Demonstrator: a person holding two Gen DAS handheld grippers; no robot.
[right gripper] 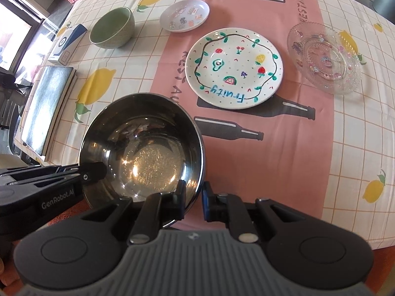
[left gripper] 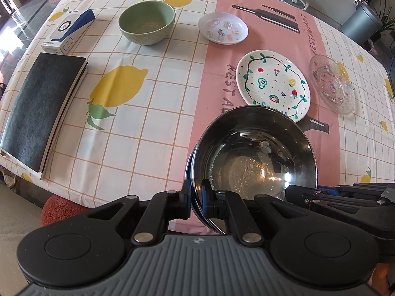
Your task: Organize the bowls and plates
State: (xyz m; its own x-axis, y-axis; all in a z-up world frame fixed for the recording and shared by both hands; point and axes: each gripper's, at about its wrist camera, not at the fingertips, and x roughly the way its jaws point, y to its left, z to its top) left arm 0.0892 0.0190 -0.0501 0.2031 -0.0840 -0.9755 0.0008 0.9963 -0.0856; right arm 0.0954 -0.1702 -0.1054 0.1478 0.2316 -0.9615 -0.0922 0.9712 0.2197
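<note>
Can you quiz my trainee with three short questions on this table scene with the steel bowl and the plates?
1. True or false: both grippers clamp the rim of the steel bowl.
2. Which dish bears the word "Fruity": A the fruit plate, B the glass plate, C the green bowl?
3. Fill in: the small sticker dish stands on the ___ stripe of the tablecloth.

Key: 1 true, left gripper and right gripper each pinch it; 2 A; 3 pink.

Steel bowl (right gripper: 145, 148) nearest; fruit plate (right gripper: 234, 69) beyond it, glass plate (right gripper: 325, 59) rightward.
</note>
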